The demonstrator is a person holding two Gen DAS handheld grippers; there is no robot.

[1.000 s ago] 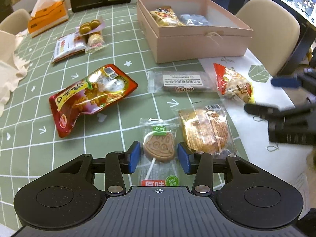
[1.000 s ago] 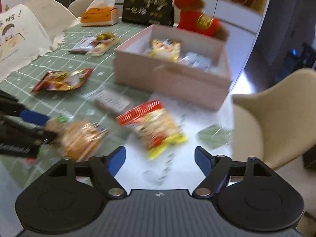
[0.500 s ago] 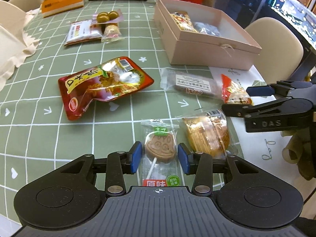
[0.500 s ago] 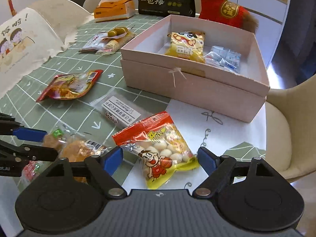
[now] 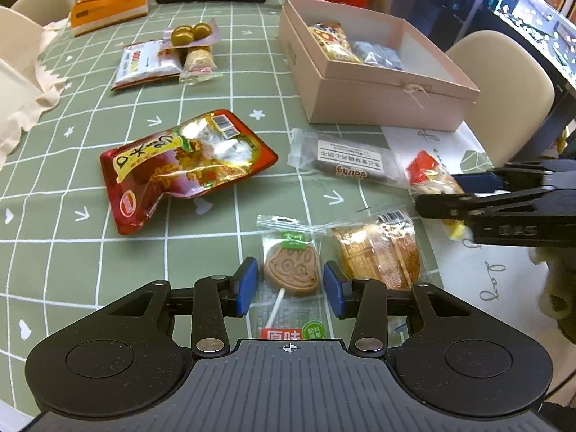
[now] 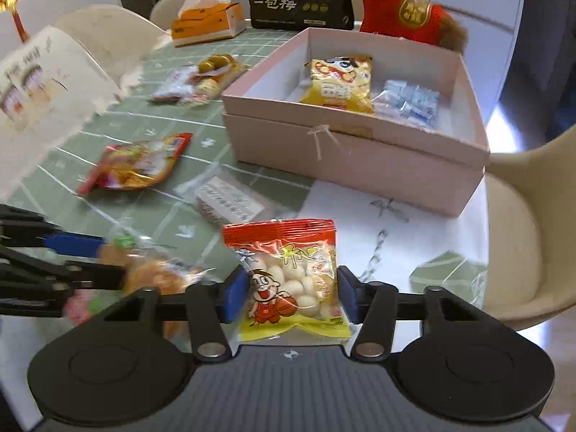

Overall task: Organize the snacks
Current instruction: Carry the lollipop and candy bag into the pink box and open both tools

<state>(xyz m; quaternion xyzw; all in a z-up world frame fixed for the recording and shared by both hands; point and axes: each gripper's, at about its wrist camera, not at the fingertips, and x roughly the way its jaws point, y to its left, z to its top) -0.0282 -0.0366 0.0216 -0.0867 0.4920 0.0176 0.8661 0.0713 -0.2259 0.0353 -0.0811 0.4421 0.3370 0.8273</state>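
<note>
Right hand-held gripper [image 6: 293, 293], low centre of its view: jaws have just been closing and now pinch the red-and-yellow snack bag [image 6: 291, 273] on both sides, over the white patch of desk [image 6: 363, 223] in front of the pink box [image 6: 360, 158]. Left hand-held gripper [image 5: 291, 284]: partly open, blue pads flanking the wrapped lollipop [image 5: 291, 270] lying flat on the green cloth; contact unclear.

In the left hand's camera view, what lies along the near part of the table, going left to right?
Red foil snack pouch → wrapped lollipop between the left gripper pads → golden pastry packet → right gripper on a red-topped snack bag.
</note>
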